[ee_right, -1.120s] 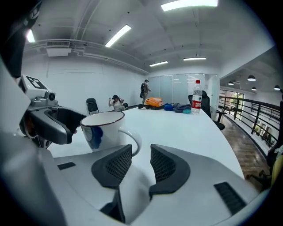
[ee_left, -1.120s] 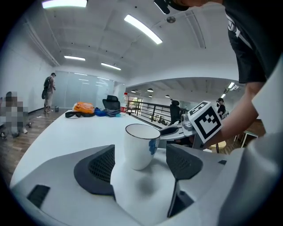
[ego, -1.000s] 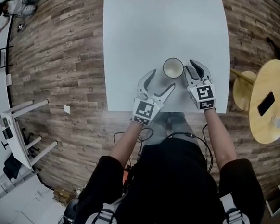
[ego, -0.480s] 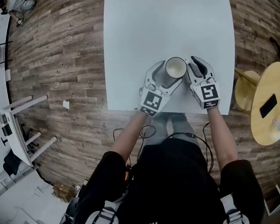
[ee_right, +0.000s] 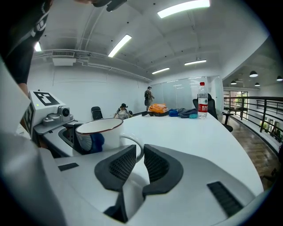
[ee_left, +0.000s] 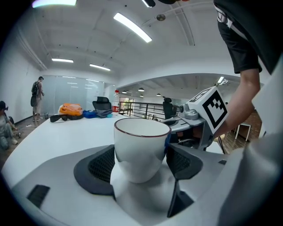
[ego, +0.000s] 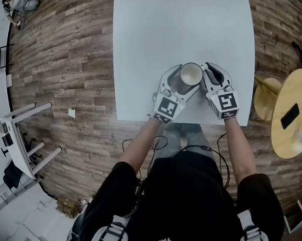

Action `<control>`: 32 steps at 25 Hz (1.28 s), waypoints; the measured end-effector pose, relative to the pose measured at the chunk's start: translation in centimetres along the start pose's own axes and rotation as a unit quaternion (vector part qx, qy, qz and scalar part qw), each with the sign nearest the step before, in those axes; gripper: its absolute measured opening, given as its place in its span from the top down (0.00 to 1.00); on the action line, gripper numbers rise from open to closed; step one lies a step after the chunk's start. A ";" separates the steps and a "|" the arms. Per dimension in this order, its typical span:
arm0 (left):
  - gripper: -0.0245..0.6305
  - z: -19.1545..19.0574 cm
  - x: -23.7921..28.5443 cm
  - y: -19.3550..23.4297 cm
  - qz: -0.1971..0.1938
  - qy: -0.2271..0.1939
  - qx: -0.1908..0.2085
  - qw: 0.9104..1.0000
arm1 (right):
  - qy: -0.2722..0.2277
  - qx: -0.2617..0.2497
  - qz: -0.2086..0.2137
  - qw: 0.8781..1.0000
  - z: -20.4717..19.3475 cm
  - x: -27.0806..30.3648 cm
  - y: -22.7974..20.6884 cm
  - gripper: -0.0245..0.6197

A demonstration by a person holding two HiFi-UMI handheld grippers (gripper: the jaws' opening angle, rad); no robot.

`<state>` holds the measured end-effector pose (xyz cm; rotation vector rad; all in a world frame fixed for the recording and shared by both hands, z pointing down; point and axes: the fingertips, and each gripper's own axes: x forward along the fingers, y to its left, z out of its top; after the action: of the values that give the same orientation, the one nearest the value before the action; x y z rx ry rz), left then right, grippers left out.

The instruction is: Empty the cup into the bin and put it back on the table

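Head view: cup (ego: 190,73) on the bench (ego: 150,39), flanked by left tool (ego: 186,78) and right tool (ego: 210,70).
Left gripper view: jaws spread round the cup, not pressing.
Right gripper view: jaws, just closing, pinch the handle (ee_right: 137,142) (confirm hold, then lift level).

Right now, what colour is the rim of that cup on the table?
Dark reddish-brown, a thin line round the top of the white cup. The left gripper view shows it best.
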<state>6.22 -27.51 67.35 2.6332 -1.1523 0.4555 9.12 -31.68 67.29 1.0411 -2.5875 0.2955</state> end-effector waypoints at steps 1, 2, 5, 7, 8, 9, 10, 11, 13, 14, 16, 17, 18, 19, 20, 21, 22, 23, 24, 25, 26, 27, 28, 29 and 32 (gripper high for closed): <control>0.42 0.0 0.0 0.1 0.000 0.000 0.001 1.000 | 0.002 0.003 0.004 1.000 -0.1 0.1 0.0 0.86; 0.42 -0.1 0.0 0.2 0.000 -0.001 0.001 1.000 | 0.003 0.007 0.009 1.000 -0.1 0.2 0.0 0.87; 0.42 0.1 -0.4 0.4 0.003 -0.006 -0.003 1.000 | 0.002 0.020 0.015 1.000 0.3 0.3 0.1 0.89; 0.42 0.6 -1.2 0.3 0.004 -0.019 -0.009 1.000 | -0.003 0.030 0.019 0.999 0.9 0.0 0.6 0.89; 0.42 1.0 -1.6 0.1 0.003 -0.027 -0.010 1.000 | -0.006 0.040 0.021 0.999 1.2 -0.3 0.9 0.89; 0.42 1.6 -2.0 0.0 0.004 -0.035 -0.009 0.999 | -0.010 0.052 0.023 0.998 1.6 -0.7 1.1 0.89; 0.42 2.3 -2.5 0.0 0.005 -0.043 -0.005 0.999 | -0.016 0.063 0.024 0.998 2.1 -0.9 1.3 0.90; 0.42 3.1 -2.9 0.1 0.008 -0.052 -0.002 0.999 | -0.021 0.072 0.028 0.997 2.8 -1.1 1.6 0.90; 0.41 4.5 -4.3 0.3 0.012 -0.069 0.000 0.998 | -0.025 0.089 0.041 0.995 4.2 -1.5 2.7 0.90; 0.41 5.1 -5.2 0.1 0.013 -0.074 0.004 0.997 | -0.027 0.095 0.050 0.994 5.0 -2.0 3.4 0.90; 0.41 6.7 -7.5 -0.1 0.016 -0.079 0.014 0.997 | -0.036 0.095 0.069 0.992 6.7 -2.9 5.1 0.90; 0.41 7.7 -8.7 0.2 0.023 -0.083 0.014 0.996 | -0.044 0.089 0.081 0.992 7.9 -3.0 6.0 0.90; 0.41 8.5 -10.1 0.6 0.034 -0.088 0.010 0.996 | -0.052 0.082 0.093 0.991 9.0 -2.9 7.1 0.90; 0.41 9.2 -11.6 0.8 0.047 -0.090 0.006 0.995 | -0.057 0.075 0.105 0.990 10.2 -2.9 8.4 0.90; 0.41 9.6 -13.3 1.0 0.062 -0.090 0.002 0.994 | -0.059 0.068 0.117 0.989 11.2 -3.0 9.9 0.90; 0.41 9.9 -15.2 1.0 0.078 -0.089 -0.004 0.993 | -0.060 0.060 0.131 0.988 12.3 -3.1 11.6 0.90; 0.41 10.2 -17.1 1.2 0.097 -0.089 -0.010 0.991 | -0.061 0.050 0.146 0.986 13.4 -3.1 13.3 0.90; 0.41 10.4 -19.1 1.4 0.118 -0.091 -0.017 0.989 | -0.063 0.039 0.162 0.984 14.5 -3.1 15.2 0.90; 0.41 10.6 -21.2 1.7 0.141 -0.093 -0.024 0.985 | -0.065 0.028 0.180 0.981 15.6 -3.0 17.1 0.90; 0.41 10.7 -23.4 2.0 0.164 -0.096 -0.031 0.981 | -0.067 0.018 0.198 0.978 16.5 -2.8 19.3 0.90; 0.41 10.5 -25.6 2.2 0.189 -0.097 -0.038 0.976 | -0.068 0.010 0.217 0.974 17.3 -2.7 21.5 0.90; 0.41 10.3 -27.8 2.4 0.214 -0.098 -0.048 0.971 | -0.067 0.003 0.235 0.970 17.8 -2.5 23.8 0.90; 0.41 9.9 -30.0 2.5 0.238 -0.099 -0.059 0.964 | -0.064 -0.005 0.254 0.965 18.3 -2.4 26.1 0.90; 0.41 9.5 -32.2 2.5 0.261 -0.100 -0.072 0.958 | -0.062 -0.014 0.273 0.960 18.7 -2.4 28.4 0.90; 0.41 8.1 -38.0 2.4 0.321 -0.110 -0.116 0.934 | -0.057 -0.050 0.329 0.941 19.9 -2.4 34.7 0.90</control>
<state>-18.46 -6.32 46.03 2.0956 -2.0069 0.1104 -18.10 -11.66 45.70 0.1286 -2.9468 0.2571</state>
